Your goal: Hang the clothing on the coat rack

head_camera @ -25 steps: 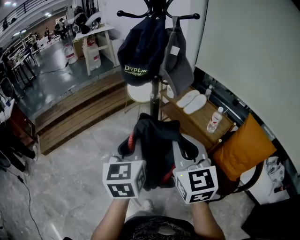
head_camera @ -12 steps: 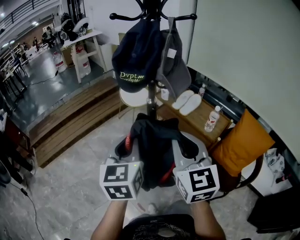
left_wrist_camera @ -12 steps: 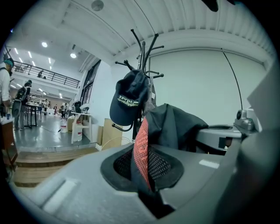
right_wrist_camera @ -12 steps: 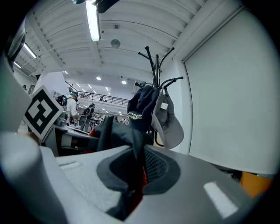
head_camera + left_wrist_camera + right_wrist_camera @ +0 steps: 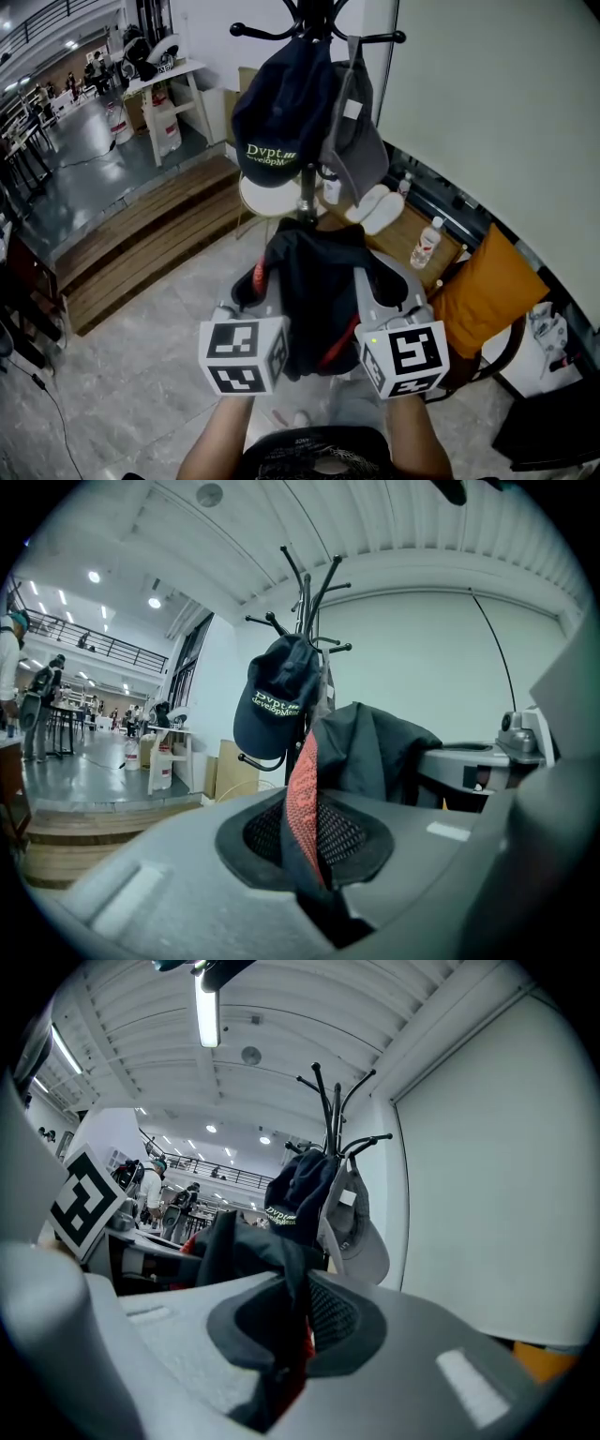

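Midway: left claw (image 5: 255, 292) and right claw (image 5: 382, 292) each clench the jacket (image 5: 314, 277) just before the rack (image 5: 307, 192), which bears two caps (image 5: 281, 112); hanging it on a hook remains.

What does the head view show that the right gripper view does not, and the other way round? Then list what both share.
Only the head view: white slippers, a water bottle and wooden steps near the coat rack. Only the right gripper view: a ceiling light, and the right gripper shut on the black garment, seen close up. Both: the coat rack, navy cap, grey cap and black garment.
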`<control>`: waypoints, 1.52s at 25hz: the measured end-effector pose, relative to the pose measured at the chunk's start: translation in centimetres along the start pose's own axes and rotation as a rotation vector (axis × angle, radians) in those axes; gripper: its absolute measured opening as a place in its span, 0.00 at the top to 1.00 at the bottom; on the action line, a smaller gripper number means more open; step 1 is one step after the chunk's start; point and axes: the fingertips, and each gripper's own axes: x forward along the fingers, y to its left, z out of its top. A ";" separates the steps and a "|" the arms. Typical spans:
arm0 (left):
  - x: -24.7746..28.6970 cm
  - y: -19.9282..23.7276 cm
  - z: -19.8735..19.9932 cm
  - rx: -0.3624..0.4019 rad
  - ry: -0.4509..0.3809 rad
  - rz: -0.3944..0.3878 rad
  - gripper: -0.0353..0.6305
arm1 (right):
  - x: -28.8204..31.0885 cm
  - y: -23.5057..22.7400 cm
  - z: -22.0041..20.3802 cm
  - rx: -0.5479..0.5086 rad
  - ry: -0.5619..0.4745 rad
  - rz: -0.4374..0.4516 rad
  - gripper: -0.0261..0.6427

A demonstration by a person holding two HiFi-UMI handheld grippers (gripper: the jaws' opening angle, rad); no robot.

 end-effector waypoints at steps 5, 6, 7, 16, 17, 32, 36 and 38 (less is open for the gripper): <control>0.5 -0.1 0.6 0.013 -0.015 -0.004 0.90 | 0.5 -0.7 0.5 -0.012 -0.026 -0.005 0.92; 0.6 -0.1 0.7 0.016 -0.016 -0.002 0.90 | 0.6 -0.8 0.5 -0.015 -0.028 -0.004 0.92; 0.7 -0.1 0.7 0.018 -0.016 0.001 0.90 | 0.7 -0.8 0.4 -0.015 -0.029 -0.002 0.92; 2.2 0.5 0.8 0.030 -0.014 0.029 0.90 | 2.7 -1.7 0.2 -0.001 -0.048 0.019 0.92; 2.4 0.6 0.8 0.031 -0.012 0.034 0.90 | 2.9 -1.7 0.1 -0.001 -0.049 0.022 0.92; 6.4 1.8 1.3 0.035 -0.011 0.068 0.90 | 6.7 -3.4 -0.9 0.017 -0.035 0.039 0.92; 7.4 2.2 1.2 0.031 -0.007 0.076 0.90 | 7.7 -3.8 -1.3 0.015 -0.030 0.047 0.92; 8.0 2.4 1.1 0.027 -0.003 0.080 0.90 | 8.4 -4.0 -1.5 0.016 -0.028 0.052 0.92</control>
